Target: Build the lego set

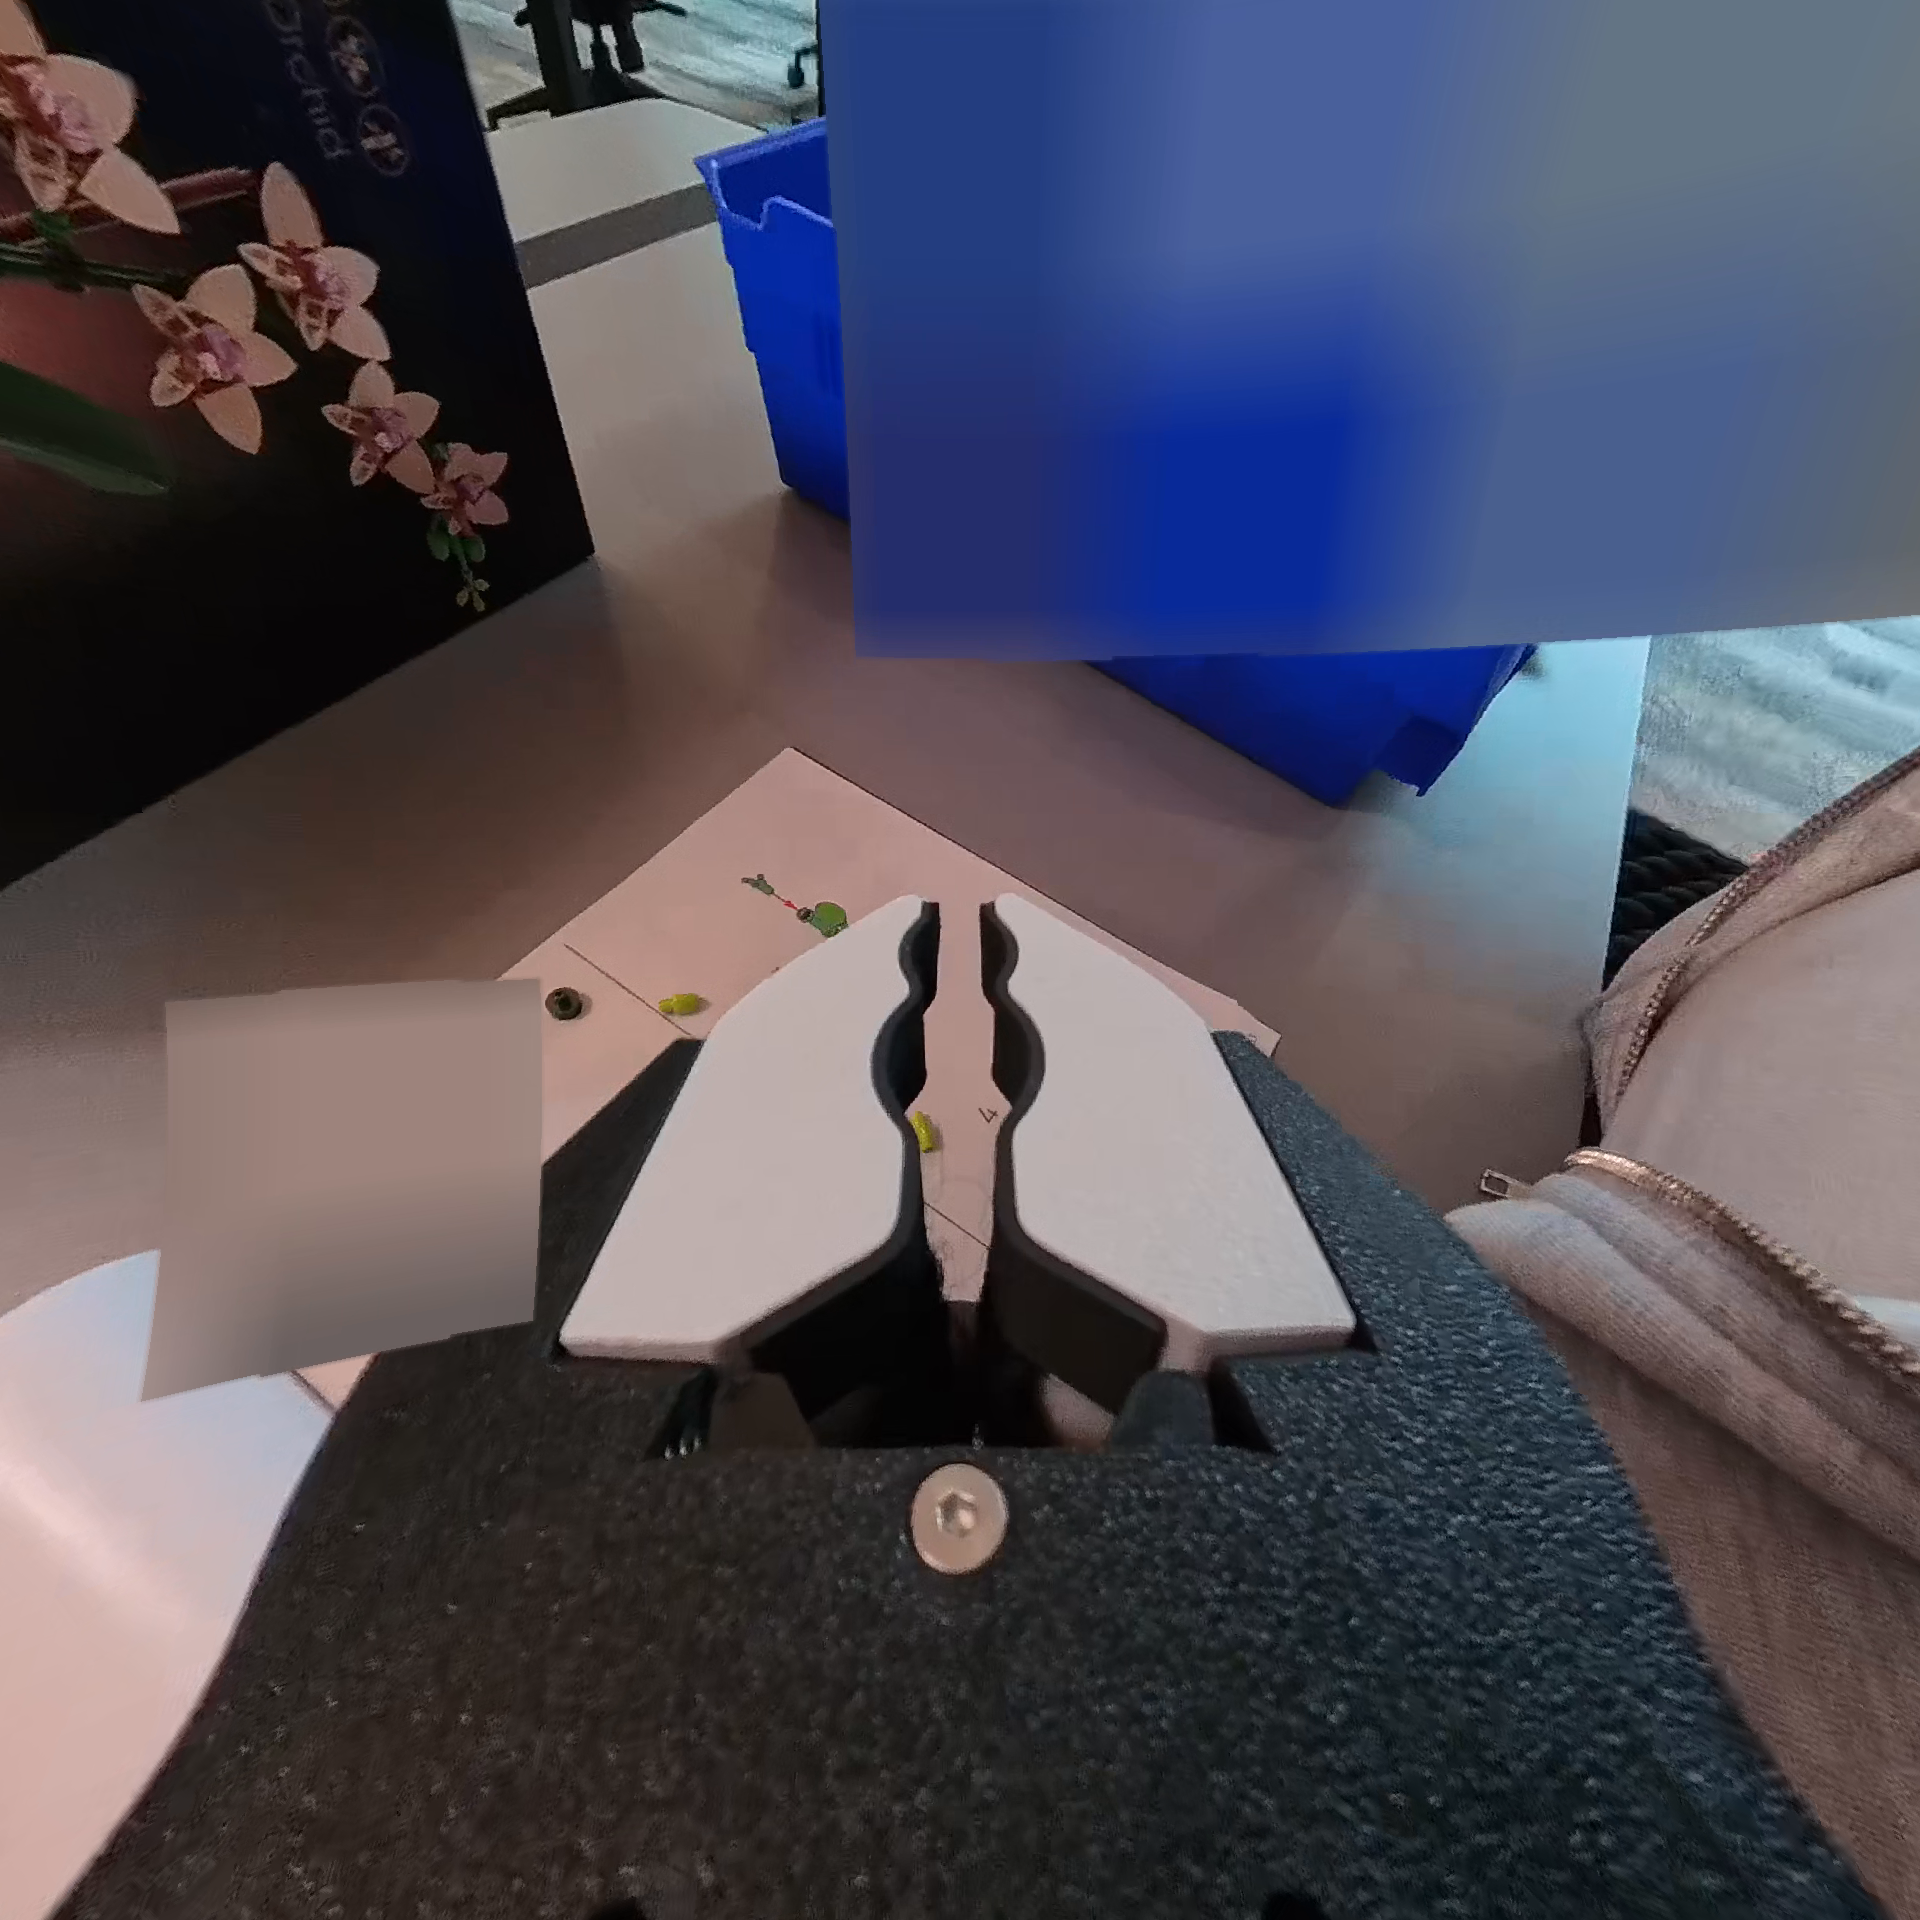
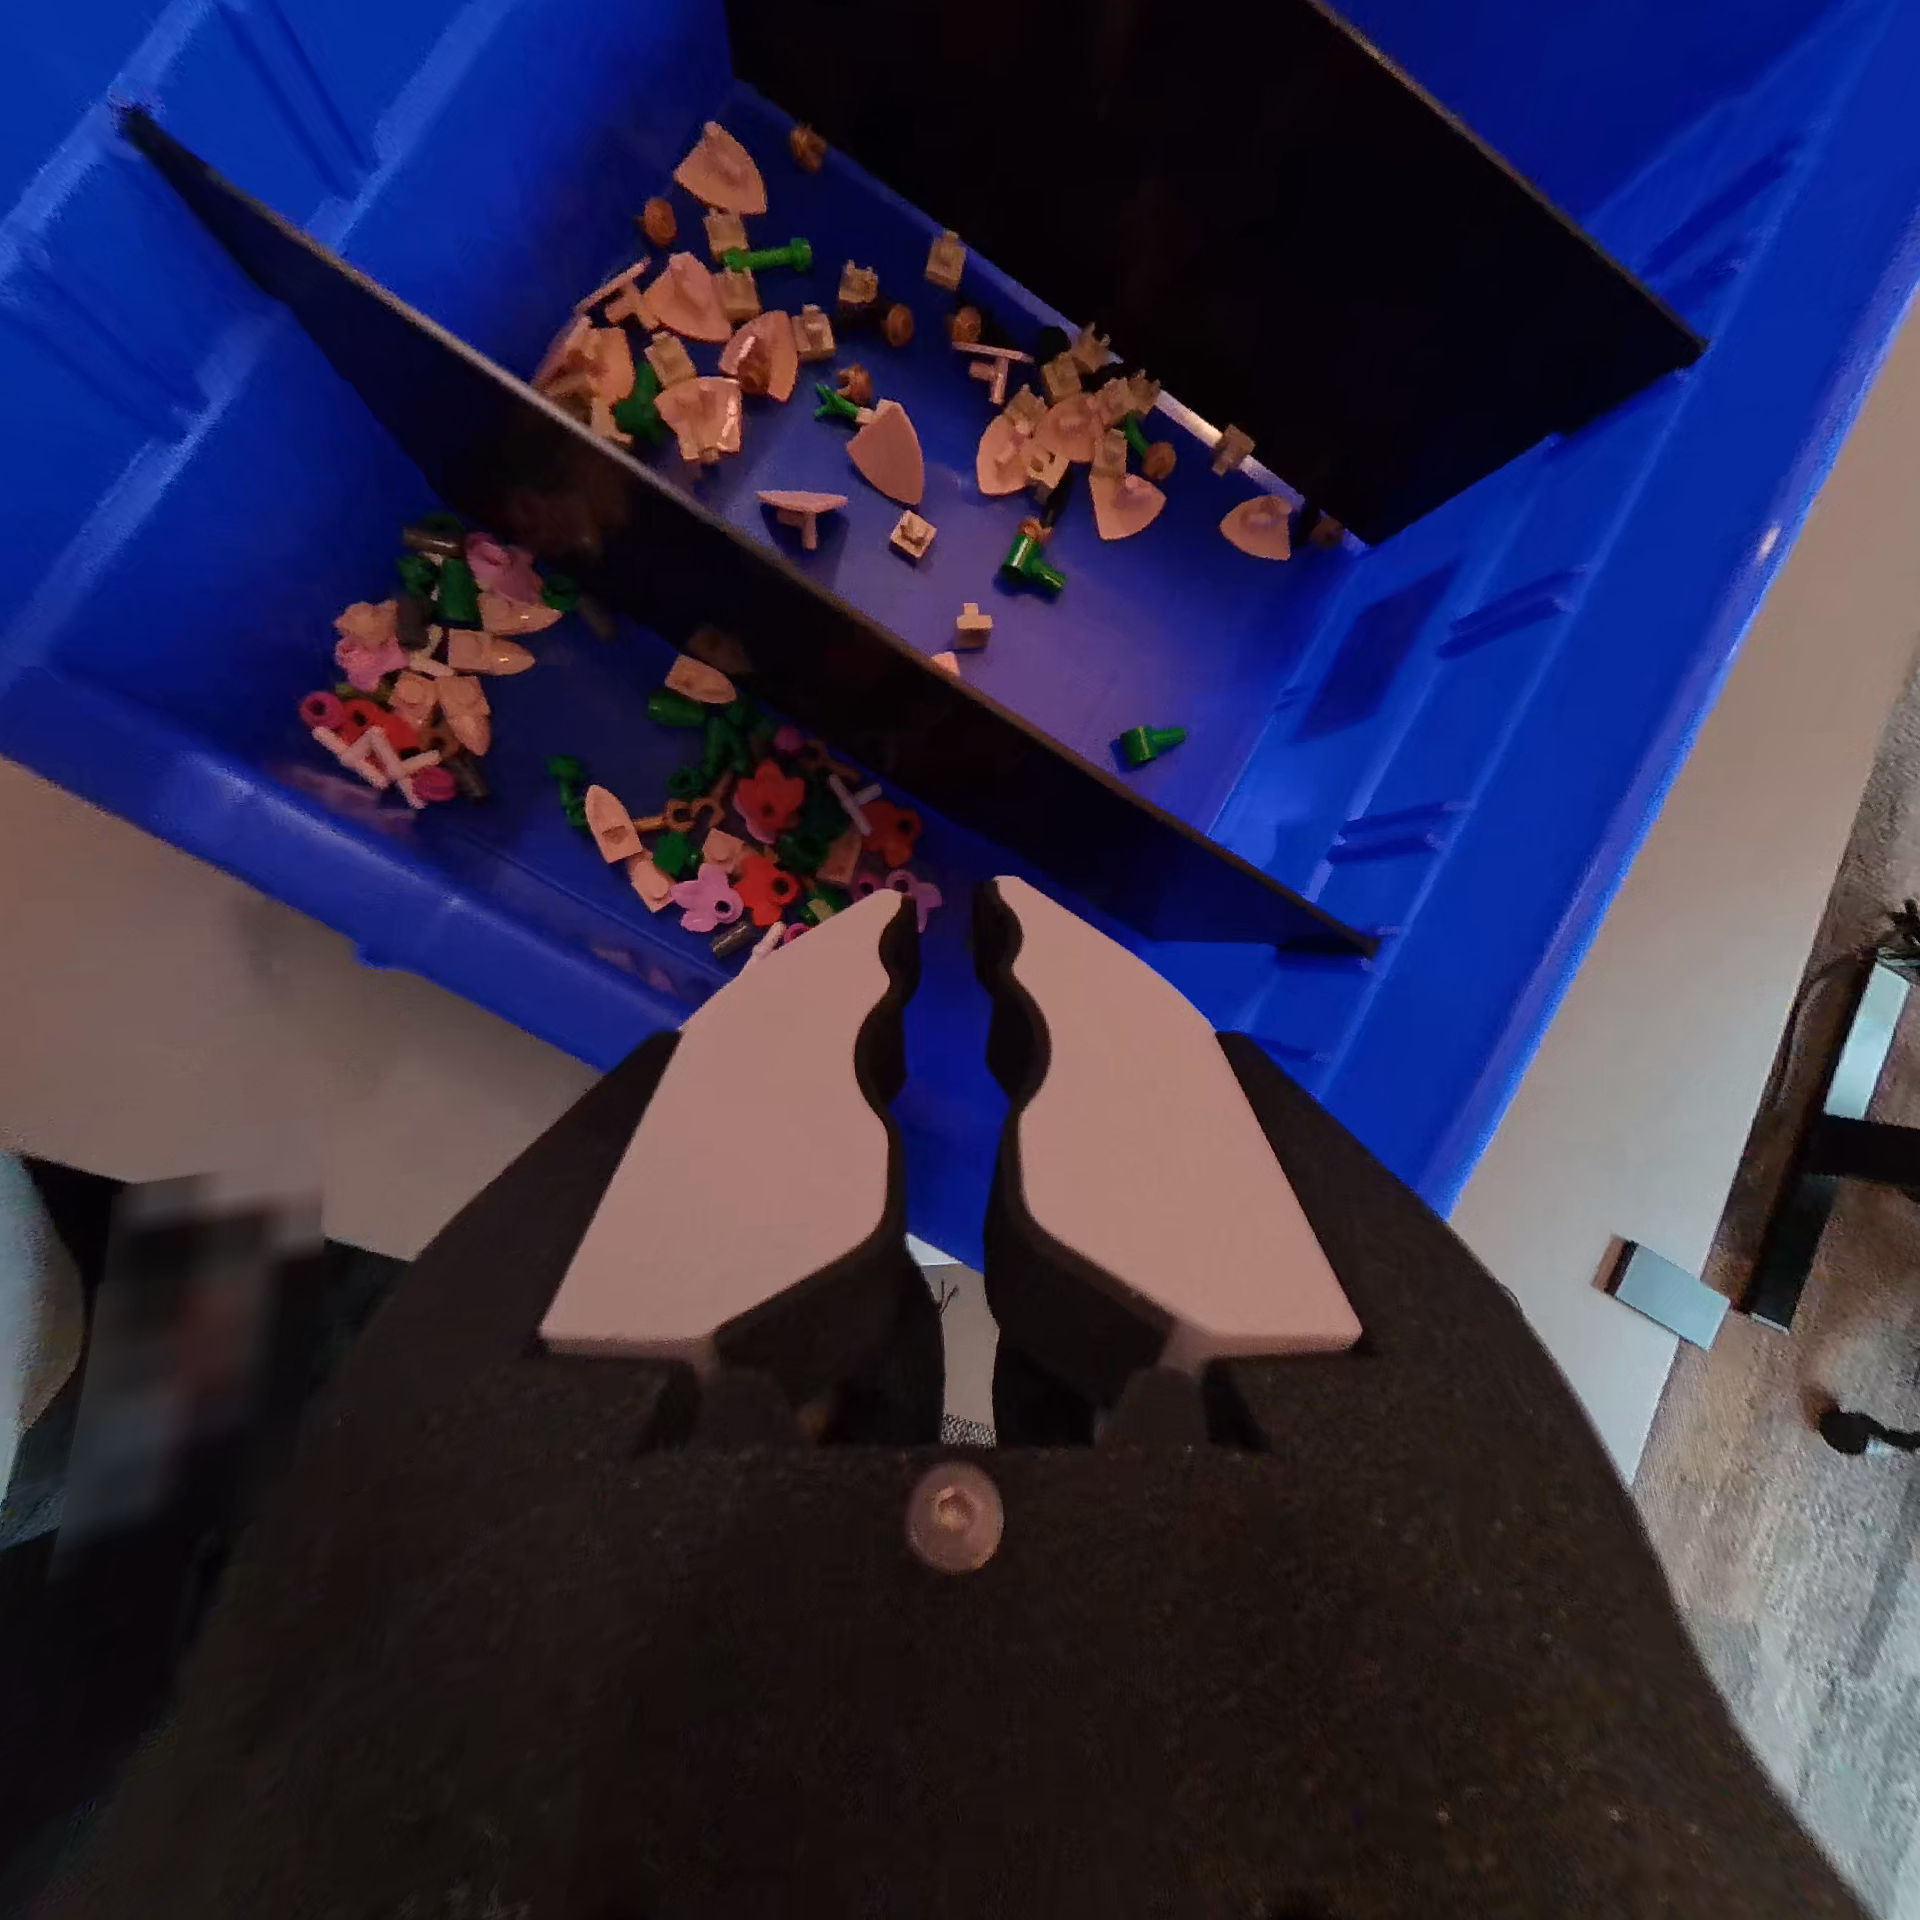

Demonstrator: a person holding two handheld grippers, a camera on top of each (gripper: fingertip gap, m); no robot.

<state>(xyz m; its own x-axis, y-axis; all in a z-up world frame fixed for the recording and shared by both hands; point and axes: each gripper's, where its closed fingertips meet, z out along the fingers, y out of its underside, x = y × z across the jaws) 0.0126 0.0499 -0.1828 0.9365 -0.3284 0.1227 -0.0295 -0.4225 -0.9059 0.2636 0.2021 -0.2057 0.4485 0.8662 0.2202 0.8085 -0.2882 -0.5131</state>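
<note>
My left gripper hovers over a white instruction sheet on the table, its jaws a narrow gap apart with nothing between them. Two yellow-green lego pieces and a small dark round piece lie on the sheet. My right gripper is held above the blue bin, over its near compartment, also with a narrow gap and empty. That compartment holds red, pink, green and tan pieces. The middle compartment holds tan petal pieces and green ones.
The dark set box with pictured orchids stands at the back left. The blue bin stands behind the sheet. Black dividers split the bin. A person's beige sleeve is at the right. The table edge and floor lie right of the bin. The gap from one gripper's tips to the other's is roughly 30 cm.
</note>
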